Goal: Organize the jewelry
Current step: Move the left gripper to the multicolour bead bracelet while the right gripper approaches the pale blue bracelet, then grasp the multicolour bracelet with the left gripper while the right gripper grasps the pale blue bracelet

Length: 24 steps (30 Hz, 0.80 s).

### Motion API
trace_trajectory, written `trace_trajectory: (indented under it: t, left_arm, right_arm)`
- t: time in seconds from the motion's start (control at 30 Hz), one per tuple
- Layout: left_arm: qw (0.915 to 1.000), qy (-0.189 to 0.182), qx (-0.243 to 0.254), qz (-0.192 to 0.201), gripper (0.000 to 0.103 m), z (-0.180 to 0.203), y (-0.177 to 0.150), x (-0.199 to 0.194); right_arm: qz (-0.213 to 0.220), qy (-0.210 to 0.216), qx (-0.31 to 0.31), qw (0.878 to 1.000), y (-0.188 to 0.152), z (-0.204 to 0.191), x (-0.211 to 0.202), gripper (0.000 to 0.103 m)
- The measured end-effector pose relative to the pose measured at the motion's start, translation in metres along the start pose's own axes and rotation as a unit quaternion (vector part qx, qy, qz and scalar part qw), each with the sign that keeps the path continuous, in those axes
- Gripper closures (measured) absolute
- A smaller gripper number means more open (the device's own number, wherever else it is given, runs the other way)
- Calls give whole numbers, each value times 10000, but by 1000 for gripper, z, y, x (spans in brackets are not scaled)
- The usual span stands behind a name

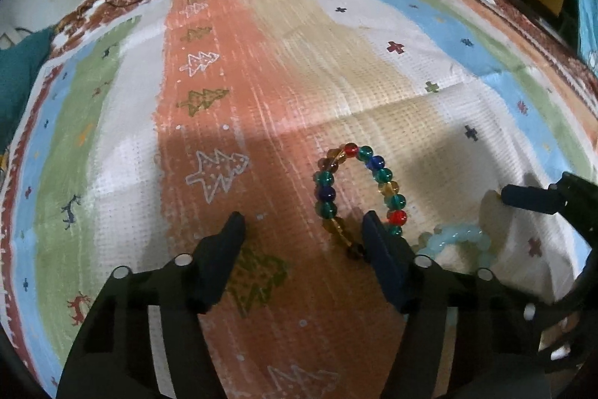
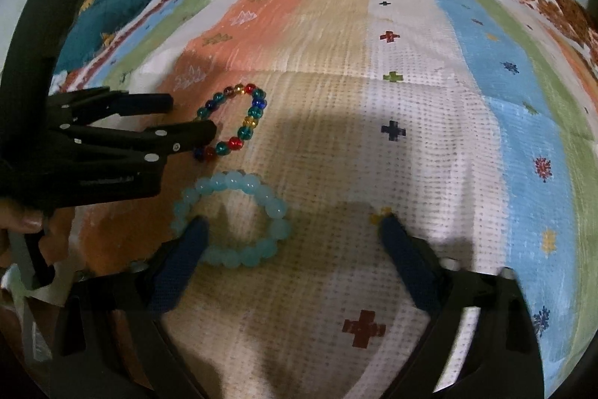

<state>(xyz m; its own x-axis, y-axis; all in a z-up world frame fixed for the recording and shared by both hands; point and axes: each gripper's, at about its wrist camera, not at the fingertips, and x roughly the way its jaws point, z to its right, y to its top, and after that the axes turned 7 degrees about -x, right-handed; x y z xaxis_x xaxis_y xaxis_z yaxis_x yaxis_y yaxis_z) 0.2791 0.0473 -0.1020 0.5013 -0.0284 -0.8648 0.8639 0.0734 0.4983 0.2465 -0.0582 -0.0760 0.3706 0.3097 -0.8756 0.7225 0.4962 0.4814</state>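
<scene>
Surface: while both bracelets lie loose, a patterned cloth is seen spread over what appears to be a bed.
Left hand-held gripper: jaws partly apart, nothing clamped; one finger is set inside the multicoloured bead bracelet, the other outside it.
Right hand-held gripper: jaws wide, nothing held; one finger rests within the pale blue bead bracelet.
Progress: judged early; no bracelet is lifted or sorted, and no container is visible.
</scene>
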Motion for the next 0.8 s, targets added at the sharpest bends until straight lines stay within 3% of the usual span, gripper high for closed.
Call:
trace_trajectory:
  t: [0.17,0.37,0.53,0.8]
  left_arm:
    - [10000,2,19,14,70,-1,-2,0]
    - [10000,-10,-1,-2,92,-4,-3,1]
    - [9999,-73,-71,35,94,-9,-4,-2]
    - [9999,-116,-51,71,94,-7,-4,-9]
  right_arm:
    - [-26,-112,-21,9999,0,2,0,48]
    - [-55,-81,-101,9999,-1,0,1,75]
    - [-65,13,-149,9999,-1,-3,1,89]
    - [-18,46,-169,9998,-1,-6,-3,91]
